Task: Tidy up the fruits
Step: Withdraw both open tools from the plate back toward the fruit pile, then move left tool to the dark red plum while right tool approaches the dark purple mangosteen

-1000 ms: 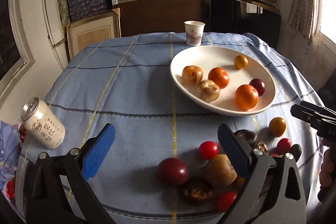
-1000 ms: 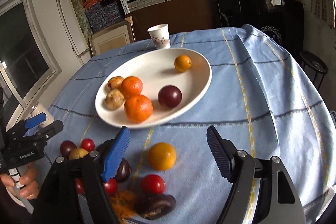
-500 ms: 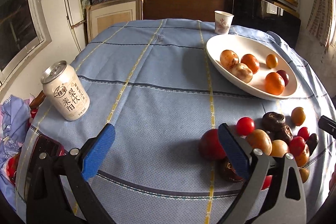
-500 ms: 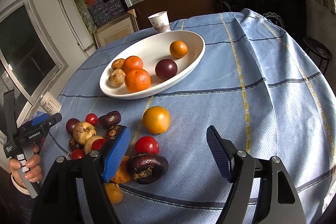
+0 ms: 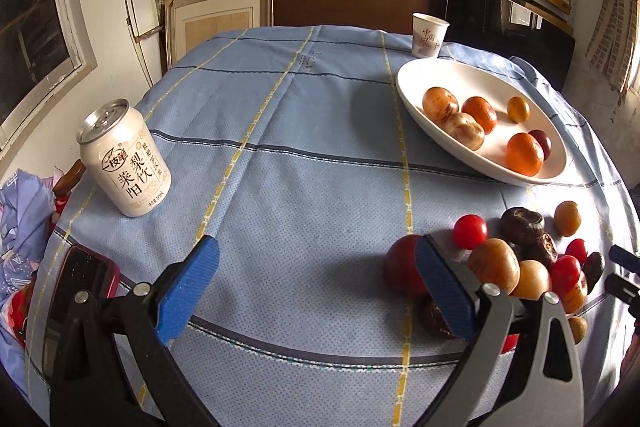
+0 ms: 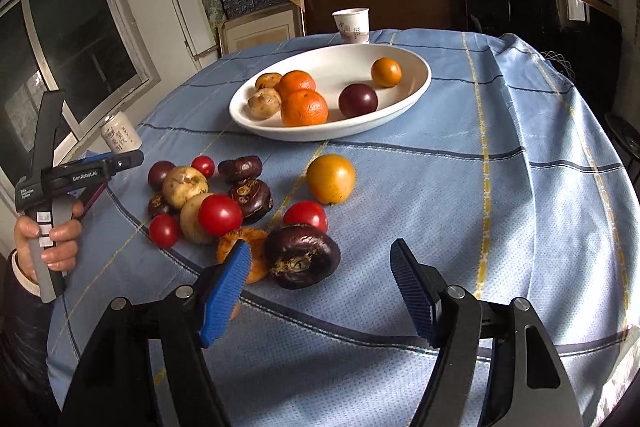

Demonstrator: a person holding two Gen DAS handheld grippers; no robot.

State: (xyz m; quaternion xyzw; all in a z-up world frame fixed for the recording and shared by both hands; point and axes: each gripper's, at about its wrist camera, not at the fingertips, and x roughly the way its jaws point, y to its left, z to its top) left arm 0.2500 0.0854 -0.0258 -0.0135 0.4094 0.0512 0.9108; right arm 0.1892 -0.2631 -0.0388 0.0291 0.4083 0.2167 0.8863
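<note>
Right gripper (image 6: 320,283) – jaws closing, nothing between them – hovers near a dark fruit (image 6: 302,255) at its 11 o'clock. Left gripper (image 5: 316,283) gapes wide, empty, over cloth (image 5: 304,163).

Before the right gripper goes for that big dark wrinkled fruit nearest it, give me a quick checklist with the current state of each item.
1. Right gripper empty, jaws closing slightly: ok.
2. Big dark wrinkled fruit lined up between its fingers: not ok, sits left of centre.
3. Neighbours clear: not ok, orange shrivelled fruit and red tomato look to touch it.
4. Room in white oval dish: ok.
5. Left gripper clear of the pile: ok, open over bare blue cloth.
</note>
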